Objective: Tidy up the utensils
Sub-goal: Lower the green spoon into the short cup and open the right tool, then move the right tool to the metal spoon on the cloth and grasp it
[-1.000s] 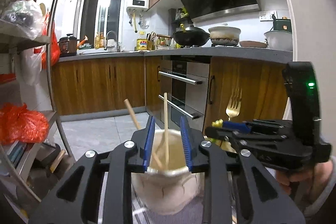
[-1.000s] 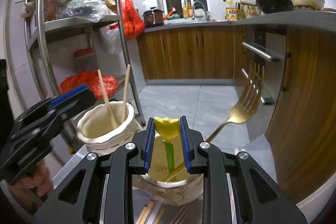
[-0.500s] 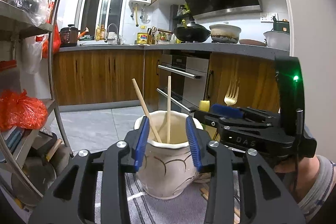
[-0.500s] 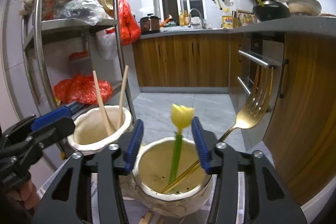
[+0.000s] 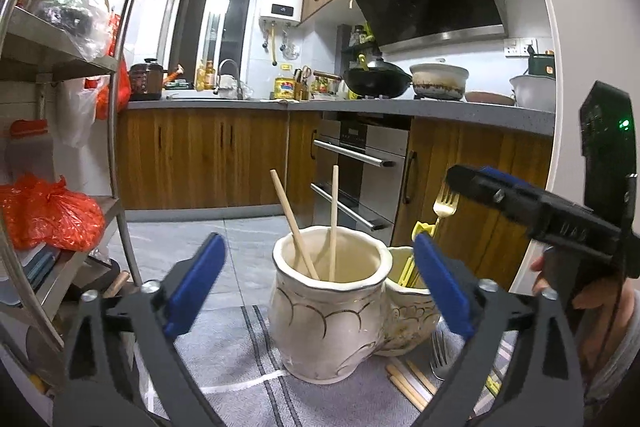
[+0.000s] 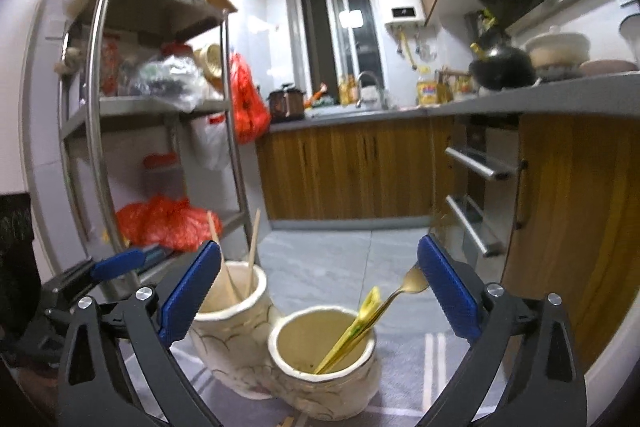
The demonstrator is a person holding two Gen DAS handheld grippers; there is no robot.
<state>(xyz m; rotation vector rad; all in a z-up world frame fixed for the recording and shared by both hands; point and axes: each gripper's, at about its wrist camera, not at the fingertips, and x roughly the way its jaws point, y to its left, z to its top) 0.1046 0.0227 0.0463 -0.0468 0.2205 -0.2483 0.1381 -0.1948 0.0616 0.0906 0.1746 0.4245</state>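
Two cream ceramic pots stand side by side on a grey striped cloth [image 5: 240, 355]. The taller pot [image 5: 332, 319] [image 6: 236, 323] holds two wooden chopsticks [image 5: 332, 223]. The lower pot [image 6: 324, 379] [image 5: 412, 311] holds a gold fork [image 6: 412, 281] [image 5: 446, 203] and a yellow-green utensil [image 6: 370, 307], both leaning right. My left gripper [image 5: 318, 283] faces the taller pot, jaws opening wide and touching nothing. My right gripper [image 6: 320, 297] hangs above and behind the lower pot, jaws opening too, with nothing between them.
Loose chopsticks [image 5: 408, 383] and a silver fork [image 5: 438, 351] lie on the cloth in front of the lower pot. A metal shelf rack [image 6: 92, 131] with bags stands left. Wooden cabinets and an oven [image 5: 360, 167] lie beyond the tiled floor.
Both grippers spread from nearly shut to wide open. The right one let go of the yellow-green utensil, which now leans in the lower pot, and it drew up and back. The left one released a chopstick.
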